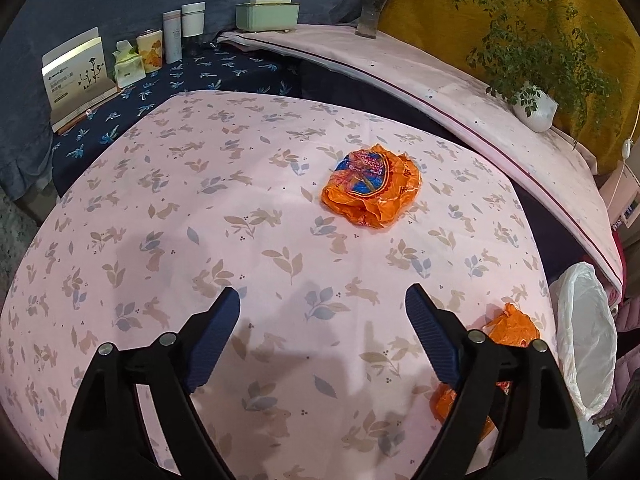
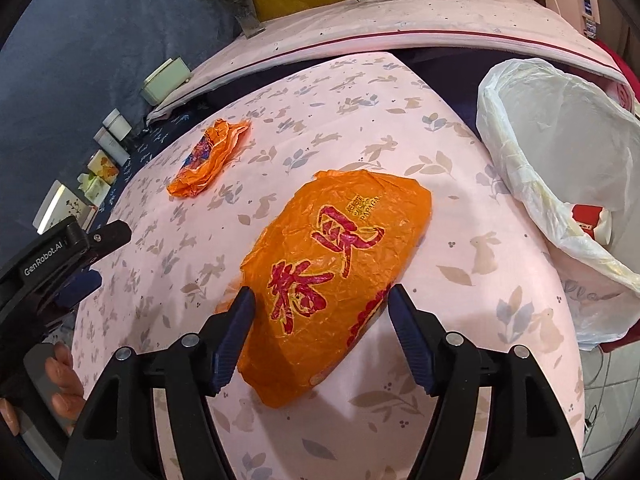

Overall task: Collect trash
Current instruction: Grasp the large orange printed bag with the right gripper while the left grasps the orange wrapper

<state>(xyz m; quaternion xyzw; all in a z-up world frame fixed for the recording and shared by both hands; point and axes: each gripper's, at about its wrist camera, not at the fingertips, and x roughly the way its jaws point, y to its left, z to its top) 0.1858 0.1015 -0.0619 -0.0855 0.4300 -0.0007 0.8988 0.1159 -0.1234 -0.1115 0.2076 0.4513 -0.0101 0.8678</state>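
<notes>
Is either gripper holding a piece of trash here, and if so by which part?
Nothing is held. The left gripper is open over bare cloth; the right gripper is open, straddling the near end of the orange wrapper.

Two close wrist views, angled down, sharing the crumpled orange wrapper (image 1: 371, 185) (image 2: 208, 157).

Near orange wrapper (image 1: 508, 330) mostly hidden behind right finger of left tool (image 1: 322, 304). Bin liner (image 2: 532, 128) cut off at frame edge; red-white item (image 2: 590, 222) inside only partly visible. Box print (image 1: 76, 76) too small to read.
</notes>
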